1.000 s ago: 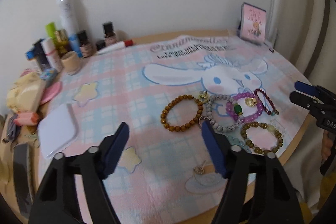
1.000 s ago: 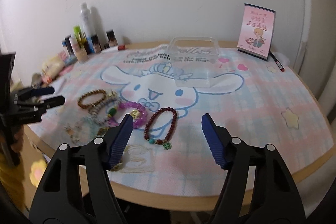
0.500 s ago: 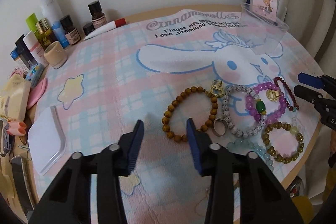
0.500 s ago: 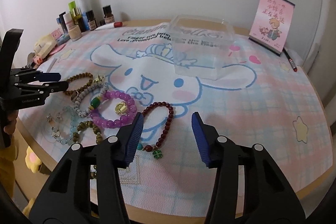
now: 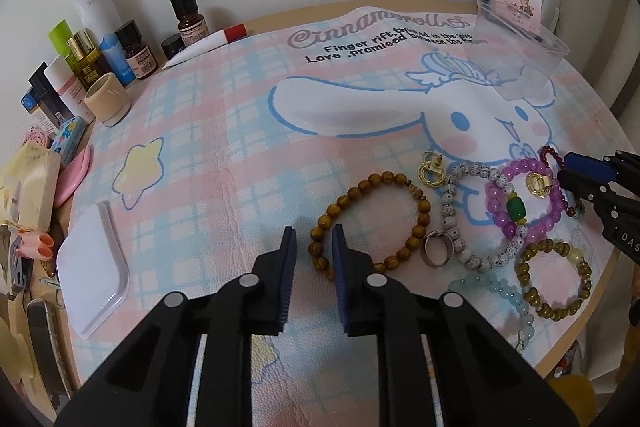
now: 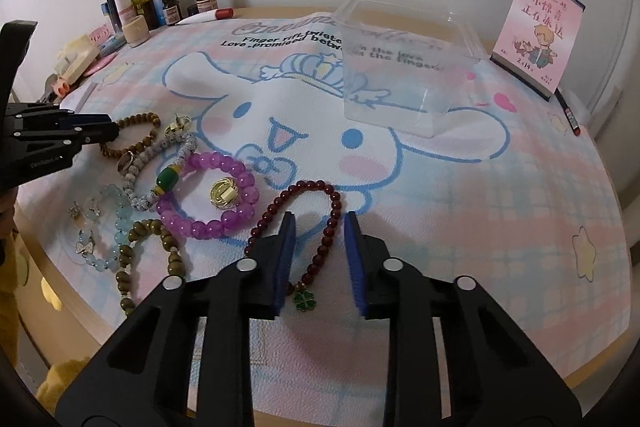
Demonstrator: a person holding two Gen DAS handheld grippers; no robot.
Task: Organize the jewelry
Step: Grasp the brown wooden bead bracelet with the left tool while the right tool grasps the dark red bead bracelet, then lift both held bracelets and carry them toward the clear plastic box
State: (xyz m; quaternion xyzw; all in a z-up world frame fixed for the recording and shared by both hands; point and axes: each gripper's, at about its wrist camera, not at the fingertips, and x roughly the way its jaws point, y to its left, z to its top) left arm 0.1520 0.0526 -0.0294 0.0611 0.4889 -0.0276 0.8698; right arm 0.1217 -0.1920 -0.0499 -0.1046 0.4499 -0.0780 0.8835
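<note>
Several bead bracelets lie on a pink and blue cartoon mat [image 5: 224, 163]. My left gripper [image 5: 314, 233] is open with a narrow gap, its tips just left of a brown wooden bracelet [image 5: 370, 223]. My right gripper [image 6: 319, 223] is open and low over a dark red bracelet [image 6: 320, 227] with a green clover charm [image 6: 305, 299]; the bracelet's right side lies between the fingers. A purple bracelet [image 6: 208, 195] circles a gold earring [image 6: 224, 191]. A clear plastic box [image 6: 404, 67] stands empty behind.
Cosmetic bottles [image 5: 92, 39] crowd the far left of the table. A white tray [image 5: 94, 269] lies at the left edge. A pink calendar card [image 6: 538, 31] stands at the back right. White-bead, olive and pale blue bracelets, a silver ring [image 5: 438, 253] and earrings lie nearby.
Both grippers have moved forward and down toward the bracelets and their jaws have narrowed. The left one now sits beside the brown bracelet, the right one over the dark red bracelet.
</note>
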